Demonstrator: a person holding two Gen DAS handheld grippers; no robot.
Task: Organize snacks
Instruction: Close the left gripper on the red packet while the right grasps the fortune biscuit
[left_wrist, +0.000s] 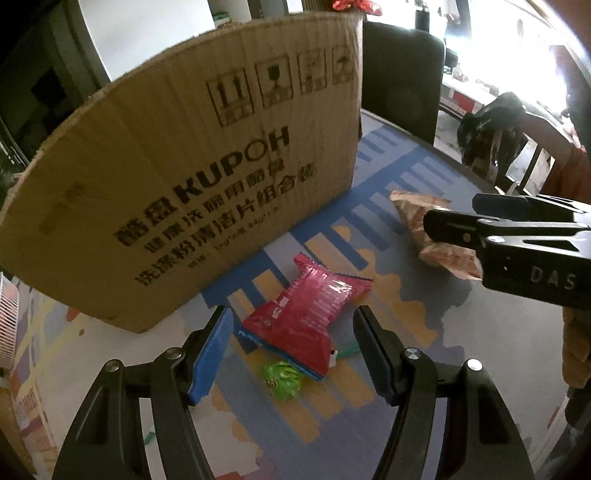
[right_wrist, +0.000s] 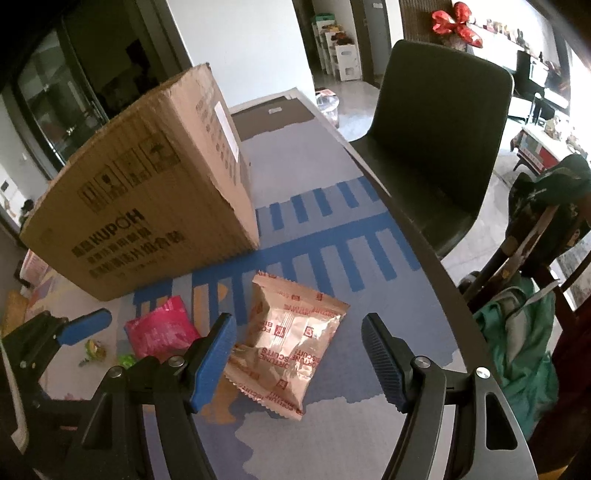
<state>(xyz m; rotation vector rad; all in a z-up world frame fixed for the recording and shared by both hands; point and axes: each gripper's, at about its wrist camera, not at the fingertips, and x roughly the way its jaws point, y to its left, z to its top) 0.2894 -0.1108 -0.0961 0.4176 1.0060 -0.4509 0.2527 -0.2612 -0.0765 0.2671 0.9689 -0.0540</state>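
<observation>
From the left wrist view, the left gripper (left_wrist: 293, 345) hangs over the patterned table mat (left_wrist: 424, 306) with its jaws apart and nothing pressed between them; the red snack packet (left_wrist: 306, 314) lies flat on the mat right in the gap, and a small green wrapped sweet (left_wrist: 282, 380) sits just below it, partly tucked under the packet's edge. The big cardboard box (left_wrist: 184, 184) stands upright just behind the packet and blocks most of the room beyond. Off to the right the right gripper (left_wrist: 450, 225) reaches in from the side and covers part of the gold biscuit packet (left_wrist: 417, 210), so its jaws cannot be read from here. A dark chair (left_wrist: 402, 74) stands past the box. The right wrist view shows what that one hides: the right gripper (right_wrist: 299, 350) has its jaws open and empty above the gold biscuit packet (right_wrist: 291, 339), which lies whole on the table mat (right_wrist: 332, 229), crinkled, with red lettering. The red snack packet (right_wrist: 159, 332) is half covered here by the near finger, and the left gripper (right_wrist: 85, 326) comes in at the left edge. The cardboard box (right_wrist: 147, 192) shows its side face with a white label, the dark chair (right_wrist: 439, 136) stands by the table's edge, and a green bag (right_wrist: 517, 350) hangs on another chair at right
</observation>
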